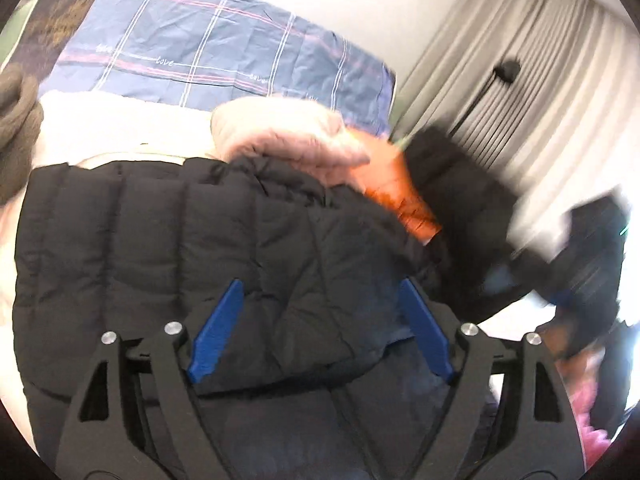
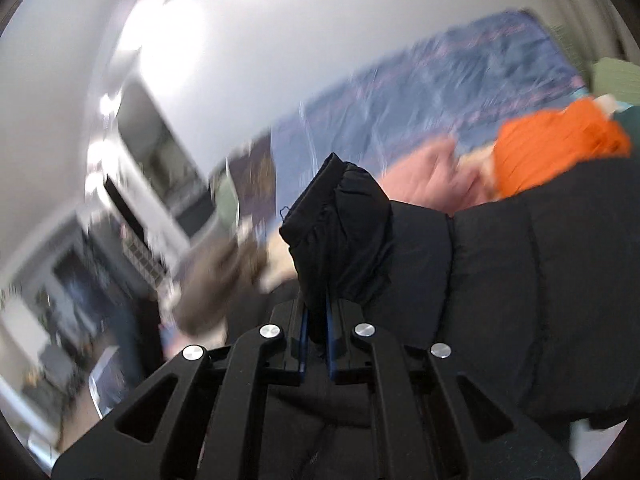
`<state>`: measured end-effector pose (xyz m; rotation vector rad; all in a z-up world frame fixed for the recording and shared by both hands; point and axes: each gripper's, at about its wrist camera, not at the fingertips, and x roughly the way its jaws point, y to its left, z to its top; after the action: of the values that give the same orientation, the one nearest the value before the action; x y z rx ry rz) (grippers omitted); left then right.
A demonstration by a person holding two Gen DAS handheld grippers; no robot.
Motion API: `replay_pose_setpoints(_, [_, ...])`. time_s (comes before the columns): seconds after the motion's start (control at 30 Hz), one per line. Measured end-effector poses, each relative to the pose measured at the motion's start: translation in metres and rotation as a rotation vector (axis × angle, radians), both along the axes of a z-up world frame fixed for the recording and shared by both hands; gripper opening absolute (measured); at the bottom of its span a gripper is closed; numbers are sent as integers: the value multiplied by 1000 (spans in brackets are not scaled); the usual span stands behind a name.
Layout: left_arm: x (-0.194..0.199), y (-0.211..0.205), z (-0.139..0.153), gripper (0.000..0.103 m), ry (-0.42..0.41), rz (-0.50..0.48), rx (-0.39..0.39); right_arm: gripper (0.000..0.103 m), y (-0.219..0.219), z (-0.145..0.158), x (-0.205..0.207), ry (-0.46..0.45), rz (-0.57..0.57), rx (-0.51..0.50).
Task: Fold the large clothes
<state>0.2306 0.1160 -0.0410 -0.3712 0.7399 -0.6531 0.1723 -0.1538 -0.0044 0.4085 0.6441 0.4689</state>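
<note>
A black puffer jacket (image 1: pixel 160 240) lies spread on the bed and fills the lower half of the left wrist view. My left gripper (image 1: pixel 320 284) hangs just over it, blue fingers (image 1: pixel 220 328) wide apart, a bulge of the quilted fabric lying loosely between them. In the right wrist view my right gripper (image 2: pixel 316 312) is shut on a bunched black sleeve end (image 2: pixel 340 220) of the same jacket (image 2: pixel 540 280), which sticks up past the fingertips and hides them. The lifted sleeve (image 1: pixel 452 184) shows blurred at the right of the left wrist view.
A pink padded garment (image 1: pixel 288 136) and an orange one (image 1: pixel 400 192) lie behind the jacket. Blue plaid bedding (image 1: pixel 200 52) covers the far side of the bed. Grey curtains (image 1: pixel 520 60) hang at the right; a brown garment (image 1: pixel 16 120) sits at the left edge.
</note>
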Motion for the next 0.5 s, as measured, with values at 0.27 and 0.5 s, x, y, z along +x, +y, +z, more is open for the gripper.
replay_pose_setpoints(0.27, [25,2,-27,87,198,-88,-174,11,56,-47,4,89,99,-221])
replay_pose_setpoints(0.5, [24,-38,-24,82,203,-139,-102,13,68,-51,-5,71,132,-283])
